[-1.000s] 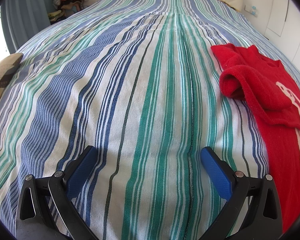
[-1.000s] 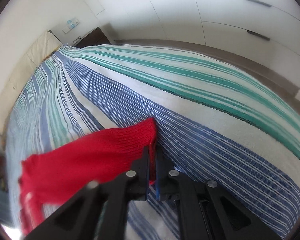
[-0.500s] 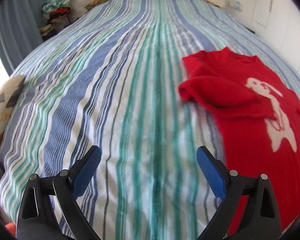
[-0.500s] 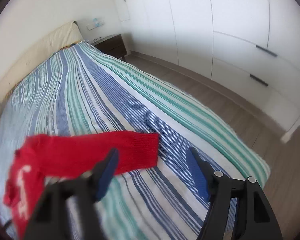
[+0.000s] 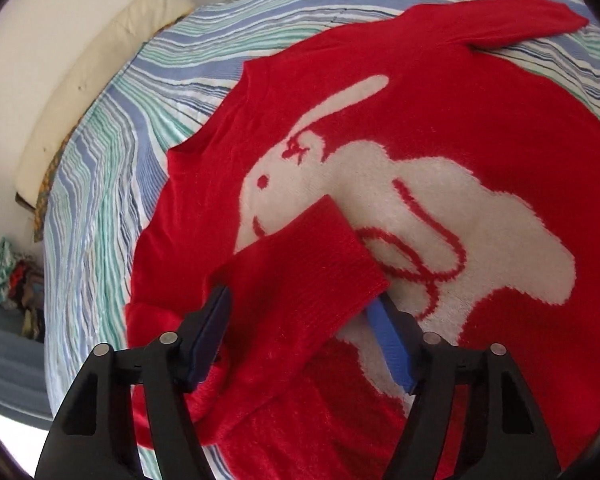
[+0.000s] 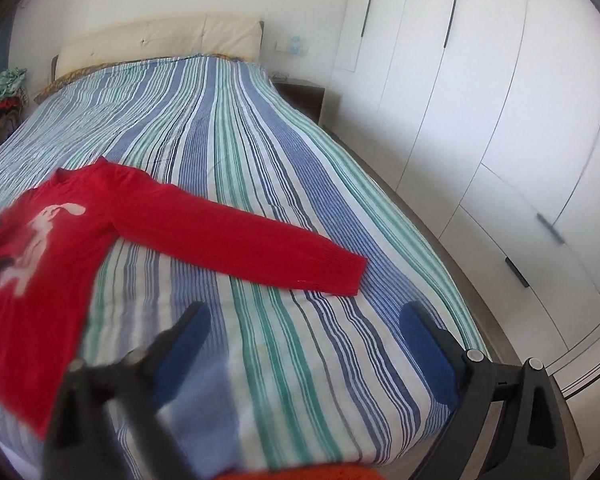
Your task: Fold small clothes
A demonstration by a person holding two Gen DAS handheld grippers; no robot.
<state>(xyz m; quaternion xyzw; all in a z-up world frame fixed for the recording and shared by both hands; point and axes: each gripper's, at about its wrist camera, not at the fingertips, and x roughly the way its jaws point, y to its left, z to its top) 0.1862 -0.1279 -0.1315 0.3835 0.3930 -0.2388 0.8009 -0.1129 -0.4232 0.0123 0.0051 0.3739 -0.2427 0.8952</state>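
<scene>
A small red sweater [image 5: 440, 100] with a white rabbit [image 5: 420, 196] on its front lies flat on the striped bedspread [image 5: 112, 128]. One sleeve [image 5: 300, 264] is folded over the rabbit. My left gripper [image 5: 300, 312] is wide open, its blue pads on either side of that sleeve's cuff, right above it. In the right wrist view the sweater [image 6: 40, 280] lies at the left with its other sleeve [image 6: 236, 244] stretched out to the right. My right gripper [image 6: 304, 320] is open and empty, above the bedspread [image 6: 260, 140] near the bed's foot.
A cream headboard [image 6: 160, 36] stands at the far end of the bed. A pile of clothes [image 6: 0, 96] sits beside the bed at the far left. White wardrobe doors [image 6: 500, 120] run along the right side, with a dark nightstand [image 6: 300, 96].
My right gripper let go of the sleeve's cuff, opened and pulled back toward the foot of the bed. My left gripper swung from bare bedspread over onto the sweater, around the folded sleeve.
</scene>
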